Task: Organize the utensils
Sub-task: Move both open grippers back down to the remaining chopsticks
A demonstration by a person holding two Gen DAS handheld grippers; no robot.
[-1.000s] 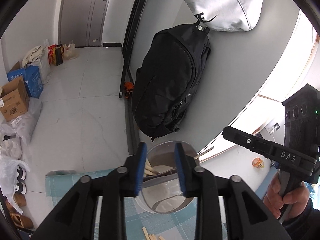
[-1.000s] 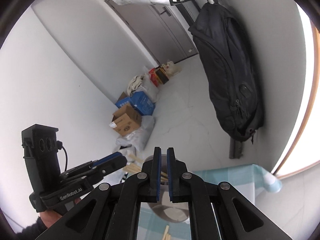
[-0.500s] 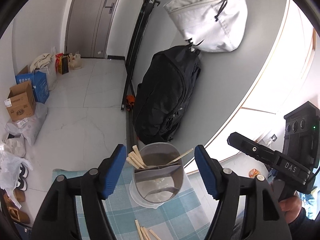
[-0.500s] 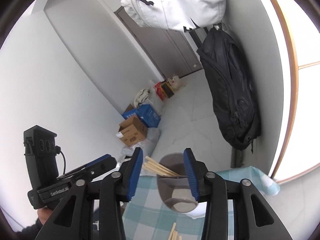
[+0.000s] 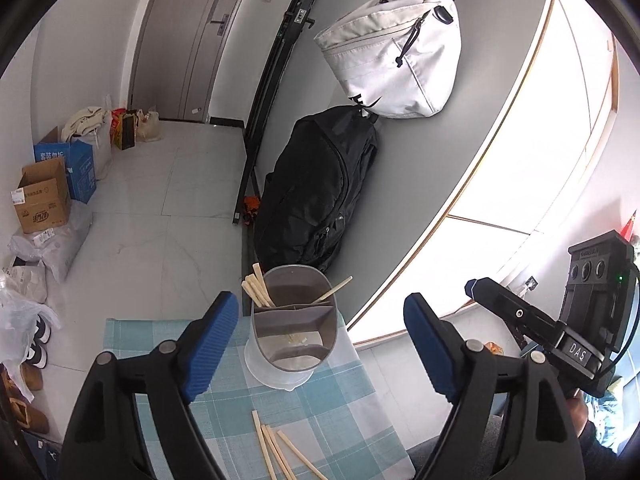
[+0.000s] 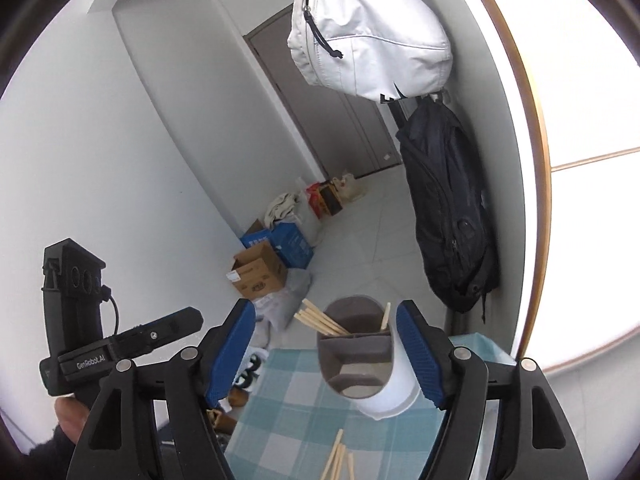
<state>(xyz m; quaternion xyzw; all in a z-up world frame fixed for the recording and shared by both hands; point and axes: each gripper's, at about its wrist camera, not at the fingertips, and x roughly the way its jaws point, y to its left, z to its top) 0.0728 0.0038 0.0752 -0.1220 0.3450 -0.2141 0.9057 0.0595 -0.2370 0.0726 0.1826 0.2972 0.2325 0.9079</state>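
A grey divided utensil holder [image 5: 294, 322] [image 6: 356, 354] stands in a white base at the far end of the checked tablecloth [image 5: 224, 416] [image 6: 288, 412]. Several wooden chopsticks [image 5: 256, 290] [image 6: 320, 320] lean out of its far compartment. More loose chopsticks [image 5: 276, 452] [image 6: 338, 460] lie on the cloth nearer to me. My left gripper [image 5: 320, 344] hangs back from the holder, its jaws opening with nothing between the pads. My right gripper [image 6: 326, 354] also has its jaws opening wide, empty, with the holder seen just behind its right pad.
A black backpack [image 5: 316, 188] and a white bag [image 5: 392, 60] hang on the wall beyond the table. Cardboard boxes [image 5: 40, 196], bags and shoes [image 5: 36, 344] sit on the tiled floor at left. The other hand-held gripper shows at right [image 5: 560, 344] and at left [image 6: 120, 348].
Both grippers have opened from nearly shut to wide and pulled back and up from the holder. The chopsticks now stand free in the holder, and more of the cloth shows.
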